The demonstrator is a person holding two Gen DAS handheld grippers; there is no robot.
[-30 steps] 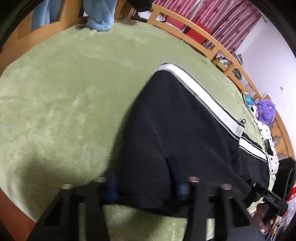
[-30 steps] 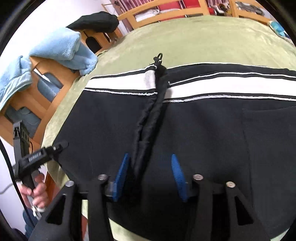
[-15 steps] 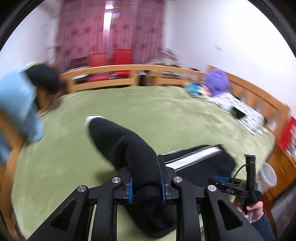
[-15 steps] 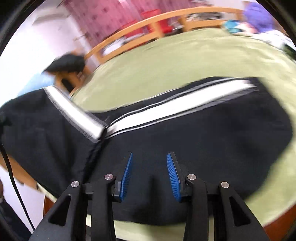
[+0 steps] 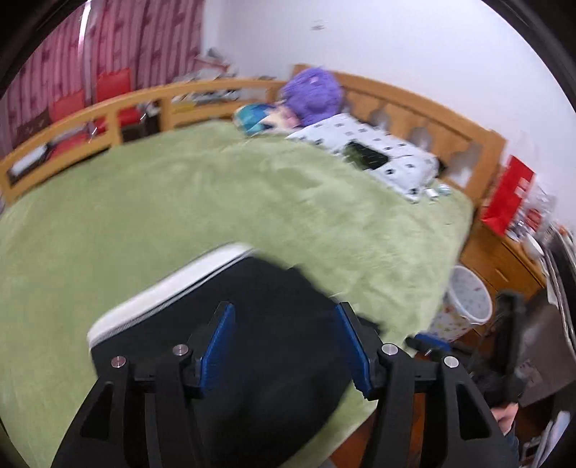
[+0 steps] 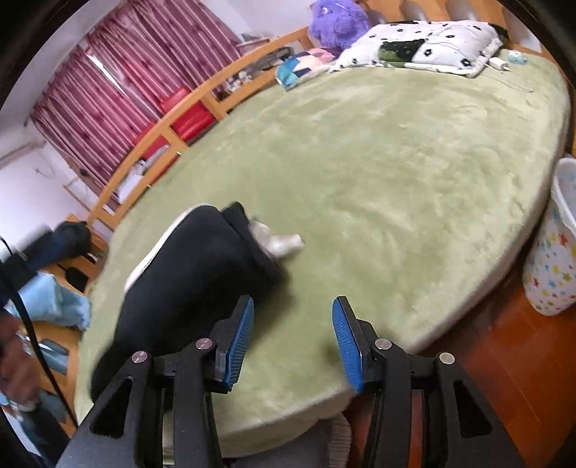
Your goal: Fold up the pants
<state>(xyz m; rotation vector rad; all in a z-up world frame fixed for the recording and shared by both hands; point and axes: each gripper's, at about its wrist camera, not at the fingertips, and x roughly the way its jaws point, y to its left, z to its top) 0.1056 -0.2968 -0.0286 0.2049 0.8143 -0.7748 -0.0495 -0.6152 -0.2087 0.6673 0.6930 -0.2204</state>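
The black pants (image 5: 273, 298) with a white side stripe lie folded over on the green blanket (image 5: 180, 201) near the bed's front edge. My left gripper (image 5: 284, 320) hovers over them, its jaws opening, and the blue pads press on nothing. In the right wrist view the pants (image 6: 194, 266) form a dark bundle at the left, with a grey bit of cloth at their far end. My right gripper (image 6: 291, 324) stands to the right of them over bare blanket (image 6: 378, 180), its jaws opening with nothing between them.
A patterned pillow (image 6: 421, 46), a purple plush toy (image 6: 338, 21) and a colourful cushion (image 6: 302, 66) lie at the head of the bed. A star-patterned bin (image 6: 554, 259) stands on the wooden floor to the right. Blue cloth (image 6: 54, 298) lies at the left.
Both grippers let go of the pants and pulled away toward the right. The raised leg now lies folded over on the blanket. The left jaws went from shut on cloth to open.
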